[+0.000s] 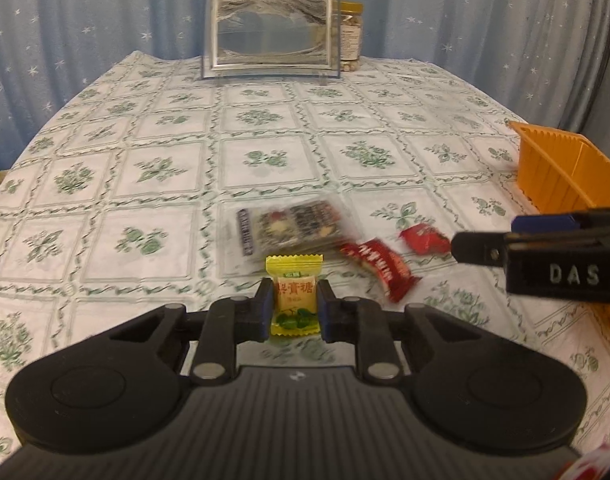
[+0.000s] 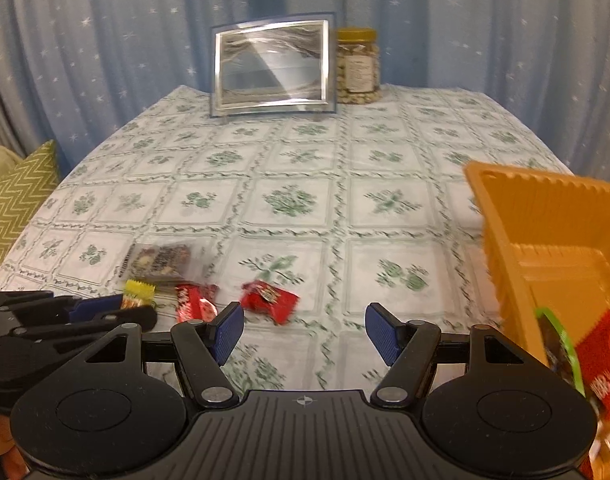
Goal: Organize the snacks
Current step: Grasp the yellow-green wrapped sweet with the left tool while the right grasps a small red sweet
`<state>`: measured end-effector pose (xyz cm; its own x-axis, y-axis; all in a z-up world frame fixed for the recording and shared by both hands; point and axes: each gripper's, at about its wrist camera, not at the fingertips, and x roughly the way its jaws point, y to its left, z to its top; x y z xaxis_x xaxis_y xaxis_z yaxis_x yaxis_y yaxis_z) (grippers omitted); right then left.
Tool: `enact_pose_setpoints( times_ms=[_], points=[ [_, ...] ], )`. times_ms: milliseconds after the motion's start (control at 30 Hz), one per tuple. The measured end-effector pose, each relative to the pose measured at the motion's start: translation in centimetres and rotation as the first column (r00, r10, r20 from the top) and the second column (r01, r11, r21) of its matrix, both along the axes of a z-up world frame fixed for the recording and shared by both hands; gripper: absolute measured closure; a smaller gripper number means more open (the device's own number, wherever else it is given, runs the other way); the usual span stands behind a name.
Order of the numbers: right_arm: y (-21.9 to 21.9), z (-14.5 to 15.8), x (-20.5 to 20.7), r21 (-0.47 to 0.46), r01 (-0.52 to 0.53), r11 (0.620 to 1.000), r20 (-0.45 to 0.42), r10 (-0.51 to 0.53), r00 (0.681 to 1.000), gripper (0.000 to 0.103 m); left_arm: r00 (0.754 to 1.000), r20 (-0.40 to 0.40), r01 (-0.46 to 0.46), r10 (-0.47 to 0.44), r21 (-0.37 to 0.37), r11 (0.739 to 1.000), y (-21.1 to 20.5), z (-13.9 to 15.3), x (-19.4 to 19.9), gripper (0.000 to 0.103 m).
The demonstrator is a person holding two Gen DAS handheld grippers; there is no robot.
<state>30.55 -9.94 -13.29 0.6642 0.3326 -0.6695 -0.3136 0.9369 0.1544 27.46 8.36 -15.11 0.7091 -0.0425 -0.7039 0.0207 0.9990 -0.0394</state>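
Candy in a yellow wrapper is sitting pinched between the blue pads of the left gripper, its long axis standing upright between the jaws, which are closing tight on its sides. Off to that gripper's right, at the far side of the table, the orange tray is waiting, so the coming carry is looking like a sideways trip across the cloth, past the right gripper. The right gripper is hanging with its jaws roughly half apart and nothing between them; it is the nearer hand to the tray and to the small red packet lying just ahead of its left finger. A second red packet and a clear flat pack of mixed snacks are lying close together beside the left gripper, still on the cloth. Inside the tray, at its near end, a red packet and a green-edged one are already resting. A picture frame and a jar of nuts are standing at the back.
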Motion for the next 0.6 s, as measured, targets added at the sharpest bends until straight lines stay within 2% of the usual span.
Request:
enact_pose_setpoints(
  times_ms=[167, 267, 467, 500, 567, 600],
  points=[
    [1.1, -0.5, 1.3, 0.003, -0.008, 1.0, 0.0, 0.008, 1.0, 0.035, 1.0, 0.002, -0.022, 0.022, -0.014, 1.0, 0.9, 0.3, -0.8, 0.083],
    [2.0, -1.1, 2.0, -0.012, -0.019, 1.0, -0.009, 0.019, 1.0, 0.048, 1.0, 0.005, -0.028, 0.028, -0.019, 0.999, 1.1, 0.5, -1.1, 0.083],
    [3.1, -2.2, 2.3, -0.058, -0.036, 0.998, -0.009, 0.036, 0.999, 0.055, 0.999, 0.006, -0.038, 0.038, -0.033, 0.999, 1.5, 0.8, -1.4, 0.083],
    [3.2, -2.2, 2.2, -0.066, -0.039, 0.997, -0.002, 0.039, 0.999, 0.065, 0.999, 0.006, -0.038, 0.038, -0.034, 0.999, 1.5, 0.8, -1.5, 0.083],
    [3.2, -2.2, 2.0, -0.077, -0.039, 0.996, 0.001, 0.039, 0.999, 0.075, 0.999, 0.005, -0.039, 0.039, -0.037, 0.999, 1.5, 0.9, -1.7, 0.083],
    [3.1, -2.2, 1.8, -0.07, -0.036, 0.997, -0.003, 0.036, 0.999, 0.076, 0.999, 0.005, -0.039, 0.039, -0.037, 0.999, 1.5, 1.0, -1.8, 0.083]
  ],
)
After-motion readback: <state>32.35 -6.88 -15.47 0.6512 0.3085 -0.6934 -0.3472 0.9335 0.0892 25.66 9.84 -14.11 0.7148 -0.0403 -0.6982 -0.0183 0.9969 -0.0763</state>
